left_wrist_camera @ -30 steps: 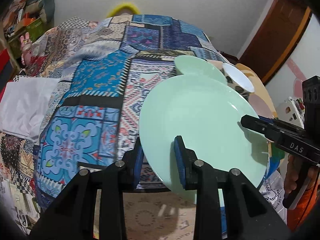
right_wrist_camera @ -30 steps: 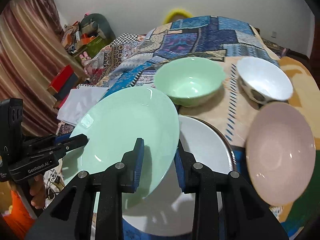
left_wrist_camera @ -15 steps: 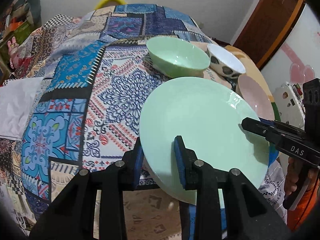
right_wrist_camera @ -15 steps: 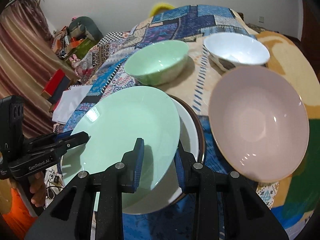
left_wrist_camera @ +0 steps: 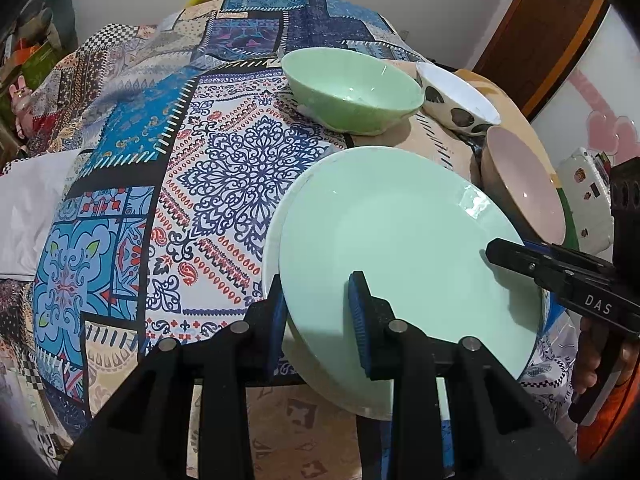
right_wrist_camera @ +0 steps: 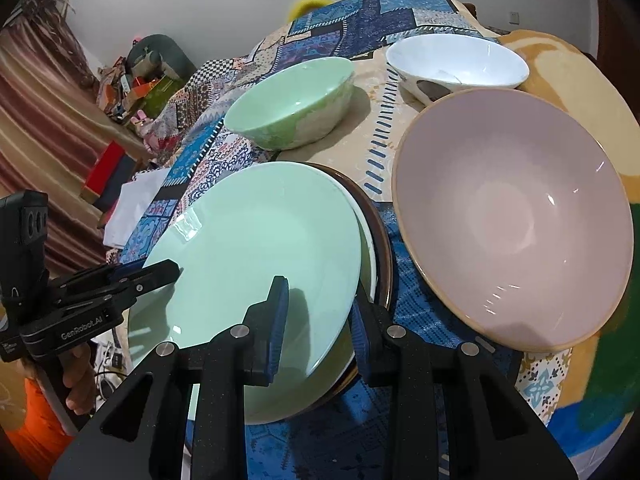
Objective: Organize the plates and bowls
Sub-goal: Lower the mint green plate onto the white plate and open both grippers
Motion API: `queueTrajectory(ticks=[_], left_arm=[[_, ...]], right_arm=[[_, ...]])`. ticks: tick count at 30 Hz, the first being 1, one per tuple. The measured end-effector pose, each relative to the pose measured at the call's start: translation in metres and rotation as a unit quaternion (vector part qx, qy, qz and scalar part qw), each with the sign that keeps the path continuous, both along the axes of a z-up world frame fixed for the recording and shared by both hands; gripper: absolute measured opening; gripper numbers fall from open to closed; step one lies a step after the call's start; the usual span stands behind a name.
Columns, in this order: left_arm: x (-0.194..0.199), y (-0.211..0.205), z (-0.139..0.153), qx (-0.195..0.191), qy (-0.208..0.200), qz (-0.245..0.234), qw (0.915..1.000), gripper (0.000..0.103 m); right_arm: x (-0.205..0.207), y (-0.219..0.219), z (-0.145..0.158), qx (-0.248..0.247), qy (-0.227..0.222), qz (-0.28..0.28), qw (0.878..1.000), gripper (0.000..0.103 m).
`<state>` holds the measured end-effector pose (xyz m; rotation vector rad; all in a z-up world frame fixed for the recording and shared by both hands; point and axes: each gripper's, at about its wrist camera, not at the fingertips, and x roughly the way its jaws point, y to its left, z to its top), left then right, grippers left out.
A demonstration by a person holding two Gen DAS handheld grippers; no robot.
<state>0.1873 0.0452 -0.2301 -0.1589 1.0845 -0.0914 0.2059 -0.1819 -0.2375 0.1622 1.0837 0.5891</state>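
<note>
A mint-green plate (left_wrist_camera: 400, 248) is held between both grippers over the patterned table. My left gripper (left_wrist_camera: 318, 320) is shut on its near left rim. My right gripper (right_wrist_camera: 318, 324) is shut on the opposite rim of the same plate (right_wrist_camera: 260, 256). Right under it lies a white plate (right_wrist_camera: 370, 256) on a brown-rimmed plate (right_wrist_camera: 386, 256). Whether the green plate touches the white one I cannot tell. A green bowl (right_wrist_camera: 292, 104), a white spotted bowl (right_wrist_camera: 456, 64) and a big pink bowl (right_wrist_camera: 516, 220) stand nearby.
The patchwork cloth (left_wrist_camera: 224, 184) covers the table, with open cloth left of the stack. The pink bowl sits close on the right of the plates. A person's hand (left_wrist_camera: 592, 364) holds the right tool. Clutter and a curtain (right_wrist_camera: 48, 128) lie beyond the table's left side.
Both grippers have come down and forward with the green plate. It now hangs low over the white plate, and the bowls appear closer. Both grips are unchanged.
</note>
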Motion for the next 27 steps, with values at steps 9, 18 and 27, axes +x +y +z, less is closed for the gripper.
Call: queueTrajectory(ticks=[9,18,27], left_arm=[[0.0038,0.0023,-0.0001,0.002,-0.003,0.001,1.0,0.03],[0.0016,-0.003,-0.0019,0.024,-0.007,-0.01,0.9996,0.03],[-0.001,-0.0029,-0.0034,0.034,-0.009,-0.012,0.9993,0.03]], right_arm=[[-0.0044,0.0087,0.0044,-0.036,-0.022,0.016,0.999,0.029],[-0.0005,0.0039,0.0044,-0.038,-0.022,0.024,0.999,0.029],[-0.0045,0.0059,0.0072,-0.039,-0.023,0.026,0.999,0.029]])
